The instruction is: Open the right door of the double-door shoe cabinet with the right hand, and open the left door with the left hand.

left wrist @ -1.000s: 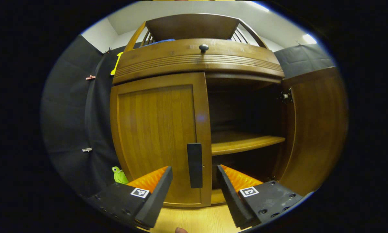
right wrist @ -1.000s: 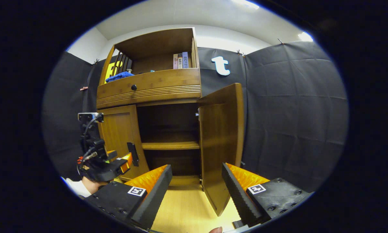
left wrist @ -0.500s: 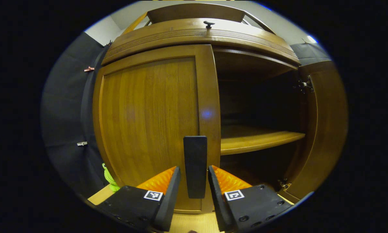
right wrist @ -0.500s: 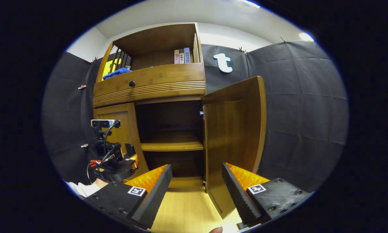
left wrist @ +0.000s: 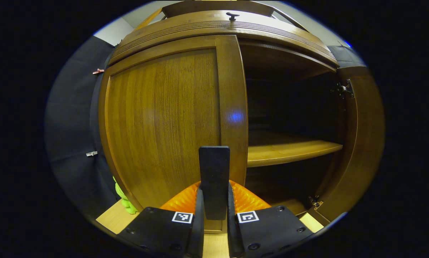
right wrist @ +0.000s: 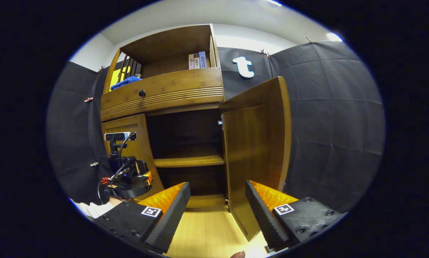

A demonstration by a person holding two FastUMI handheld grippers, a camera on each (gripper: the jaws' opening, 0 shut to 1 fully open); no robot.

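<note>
- Shoe cabinet: stands against the booth's black cloth wall; seen from low in front in both views.
- Right door: swung wide open on its hinge side; inner face turned toward the opening. Judged complete for this half of the task.
- Left door: shut flush with the cabinet front. Judged the step in hand.
- Left door handle: dark flat bar, long axis vertical, mounted at the door's free edge next to the open compartment.
- Left tongs: closed onto the handle, one finger on each side, both pressing it. Handle lies dead ahead, running up between the fingers.
- Coming move, as judged: pull back and swing outward to the left, away from the open compartment; hinge lies on the door's far left edge.
- Right tongs: fingers spread apart, holding nothing, hovering near the open right door's lower edge; well clear of the left handle.
- Open compartment: one shelf across the middle; nothing discernible on it, interior dark.
- Upper open bay: several books upright at its right end, blue cloth at its left.
- Drawer front with knob below that bay: closed.
</note>
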